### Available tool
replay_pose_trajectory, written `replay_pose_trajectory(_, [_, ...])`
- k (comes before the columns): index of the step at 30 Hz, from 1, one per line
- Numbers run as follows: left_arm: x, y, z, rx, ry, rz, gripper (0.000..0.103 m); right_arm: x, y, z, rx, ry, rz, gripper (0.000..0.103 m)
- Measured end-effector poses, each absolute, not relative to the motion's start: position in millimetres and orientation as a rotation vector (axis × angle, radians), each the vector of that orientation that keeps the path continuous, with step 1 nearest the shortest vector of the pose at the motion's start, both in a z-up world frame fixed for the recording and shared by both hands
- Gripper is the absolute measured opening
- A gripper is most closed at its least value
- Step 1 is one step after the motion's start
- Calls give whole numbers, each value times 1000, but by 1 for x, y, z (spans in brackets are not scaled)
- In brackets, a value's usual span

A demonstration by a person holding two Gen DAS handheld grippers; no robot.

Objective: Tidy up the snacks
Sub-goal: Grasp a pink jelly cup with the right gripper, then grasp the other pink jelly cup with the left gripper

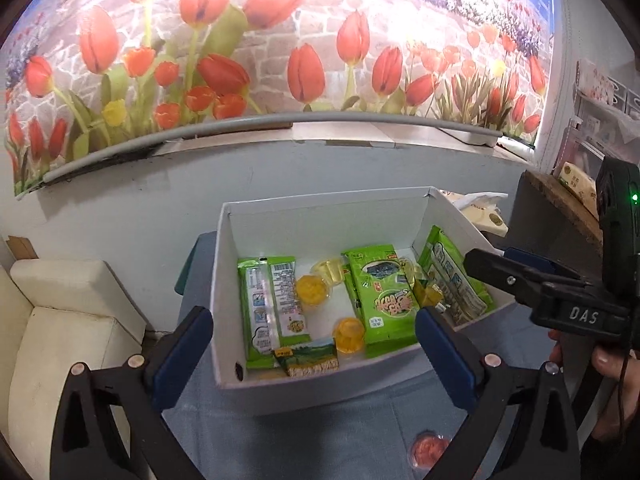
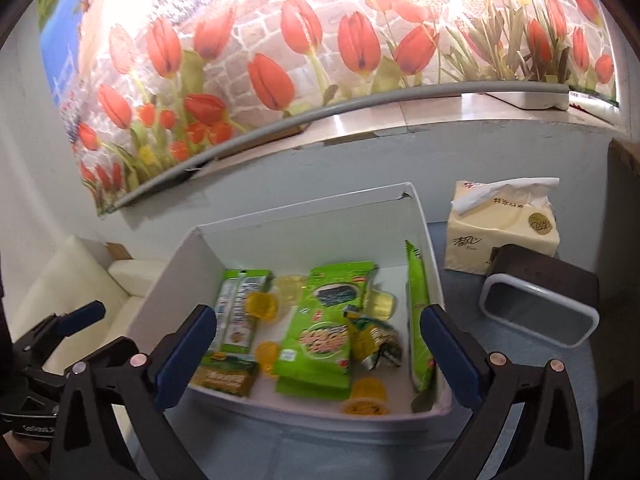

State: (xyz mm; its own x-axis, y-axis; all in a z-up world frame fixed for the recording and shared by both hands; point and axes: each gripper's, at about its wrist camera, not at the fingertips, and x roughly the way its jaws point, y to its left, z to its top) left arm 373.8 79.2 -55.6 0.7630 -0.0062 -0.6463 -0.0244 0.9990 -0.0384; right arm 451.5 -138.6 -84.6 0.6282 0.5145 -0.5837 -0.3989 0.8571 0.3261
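Left wrist view shows an orange jelly cup (image 1: 430,451) on the blue worktop (image 1: 320,440) before the white box (image 1: 224,280) of green snack packets (image 1: 384,300); right wrist view shows a tissue pack (image 2: 502,232) instead. Left tongs (image 1: 314,354) and right tongs (image 2: 318,354) gape apart, empty.

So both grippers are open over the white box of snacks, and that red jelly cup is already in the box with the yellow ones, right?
Not quite. The red jelly cup is outside the white box, lying on the blue cloth in front of it, as the left wrist view shows. The rest holds: left gripper and right gripper are both open, and yellow cups sit inside.
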Motion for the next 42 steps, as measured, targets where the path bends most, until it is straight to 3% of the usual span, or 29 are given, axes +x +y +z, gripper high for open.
replay_pose_trajectory(6, [322, 74, -59, -110, 694, 0, 103, 398, -148, -92, 133, 709, 570, 103])
replay_pose_trajectory(15, [232, 43, -95, -183, 731, -64, 103, 293, -146, -151, -39, 762, 598, 103])
replay_pose_trajectory(25, [194, 39, -109, -188, 771, -41, 103, 284, -131, -193, -116, 822, 567, 102])
replay_pose_trajectory(26, [192, 40, -110, -197, 772, -39, 103, 286, -128, -194, -125, 821, 567, 99])
replay_pose_trajectory(27, [192, 40, -111, -199, 775, -38, 103, 287, -126, -195, -130, 821, 565, 88])
replay_pose_trajectory(28, [191, 40, -112, -198, 777, -34, 103, 288, -124, -196, -134, 826, 558, 70])
replay_pose_trajectory(30, [191, 40, -112, -198, 780, -39, 103, 292, -119, -203, -146, 859, 541, 48])
replay_pose_trajectory(31, [190, 40, -112, -200, 779, -42, 103, 292, -119, -204, -152, 856, 535, 44])
replay_pose_trajectory(35, [191, 39, -113, -200, 783, -45, 103, 290, -124, -204, -133, 834, 535, 38])
replay_pose_trajectory(42, [198, 39, -121, -192, 802, -45, 103, 286, -133, -199, -115, 822, 534, 38])
